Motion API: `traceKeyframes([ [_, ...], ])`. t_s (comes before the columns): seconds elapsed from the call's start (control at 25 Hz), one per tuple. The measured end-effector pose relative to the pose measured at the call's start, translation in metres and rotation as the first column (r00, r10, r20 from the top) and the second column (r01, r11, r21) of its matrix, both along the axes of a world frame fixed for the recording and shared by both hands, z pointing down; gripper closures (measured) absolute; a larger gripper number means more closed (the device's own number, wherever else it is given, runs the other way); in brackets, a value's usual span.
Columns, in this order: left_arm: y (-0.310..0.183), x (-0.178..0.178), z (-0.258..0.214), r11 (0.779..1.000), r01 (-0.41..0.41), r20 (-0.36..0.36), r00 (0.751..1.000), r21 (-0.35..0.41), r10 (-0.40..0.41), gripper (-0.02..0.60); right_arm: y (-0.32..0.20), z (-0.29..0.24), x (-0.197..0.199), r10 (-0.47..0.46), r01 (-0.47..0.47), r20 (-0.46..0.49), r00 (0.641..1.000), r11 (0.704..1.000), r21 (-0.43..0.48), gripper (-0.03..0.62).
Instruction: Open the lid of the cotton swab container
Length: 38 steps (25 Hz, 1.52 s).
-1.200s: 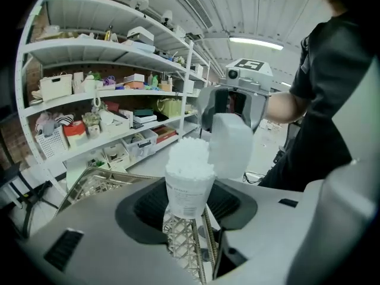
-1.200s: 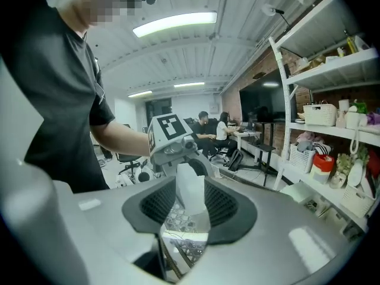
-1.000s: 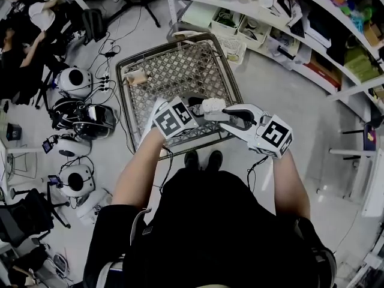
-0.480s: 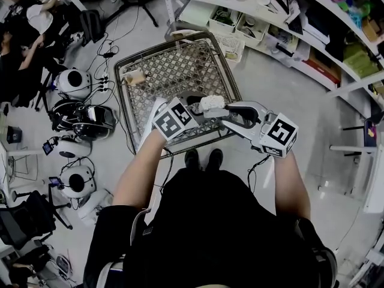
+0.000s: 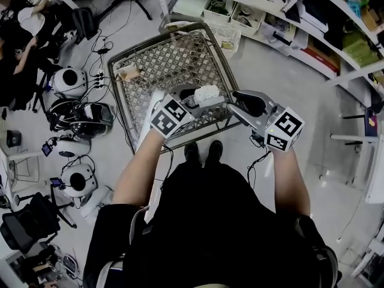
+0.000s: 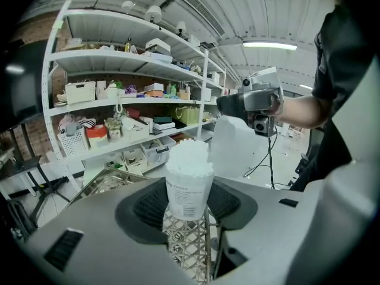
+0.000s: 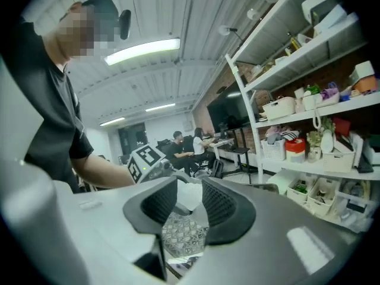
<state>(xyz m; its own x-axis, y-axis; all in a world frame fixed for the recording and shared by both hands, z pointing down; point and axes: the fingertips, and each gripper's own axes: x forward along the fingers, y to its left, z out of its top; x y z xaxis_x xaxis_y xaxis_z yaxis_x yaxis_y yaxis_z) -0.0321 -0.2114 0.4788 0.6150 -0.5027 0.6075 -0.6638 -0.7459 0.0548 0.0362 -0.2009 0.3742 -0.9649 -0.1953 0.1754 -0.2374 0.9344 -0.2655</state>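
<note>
My left gripper (image 5: 192,102) is shut on the cotton swab container (image 5: 206,93), a small white tub held upright over the cart. In the left gripper view the container (image 6: 189,183) stands between the pads with its top uncovered and white swab tips heaped above the rim. My right gripper (image 5: 239,99) is off to the container's right, apart from it. A translucent white lid (image 6: 237,147) hangs under that gripper (image 6: 255,100). In the right gripper view the lid (image 7: 187,196) sits pinched between the dark pads.
A wire mesh cart (image 5: 120,86) stands below both grippers, with a small tan item (image 5: 129,72) in its far left corner. Stocked white shelves (image 5: 300,17) run along the right. Round white devices (image 5: 69,80) and cables lie on the floor to the left.
My right gripper has pulled away to the right from the container, which it was touching before. The container stays in my left gripper, its top now uncovered.
</note>
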Motion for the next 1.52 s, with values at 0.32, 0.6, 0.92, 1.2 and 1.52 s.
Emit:
traceKeyframes([
  [0.32, -0.01, -0.008, 0.012, 0.995, 0.093, -0.01, 0.996, 0.04, -0.093, 0.385, -0.036, 0.023, 0.042, 0.272, -0.272, -0.018, 0.962, 0.957, -0.097, 0.459],
  [0.6, -0.007, -0.008, 0.046, 0.988, 0.158, -0.018, 0.987, -0.002, -0.158, 0.385, -0.035, 0.047, 0.06, 0.379, -0.378, -0.017, 0.925, 0.915, -0.139, 0.575],
  [0.92, -0.005, 0.004, 0.089, 0.988, 0.151, -0.014, 0.988, -0.037, -0.151, 0.385, -0.033, 0.077, 0.068, 0.408, -0.408, -0.035, 0.912, 0.895, -0.179, 0.583],
  [1.2, -0.011, 0.008, 0.121, 0.988, 0.147, 0.01, 0.989, -0.054, -0.147, 0.385, -0.032, 0.104, 0.065, 0.42, -0.42, -0.043, 0.906, 0.883, -0.208, 0.583],
  [1.52, -0.018, 0.006, 0.168, 0.985, 0.158, 0.017, 0.987, -0.071, -0.157, 0.385, -0.028, 0.144, 0.062, 0.44, -0.445, -0.075, 0.895, 0.863, -0.238, 0.583],
])
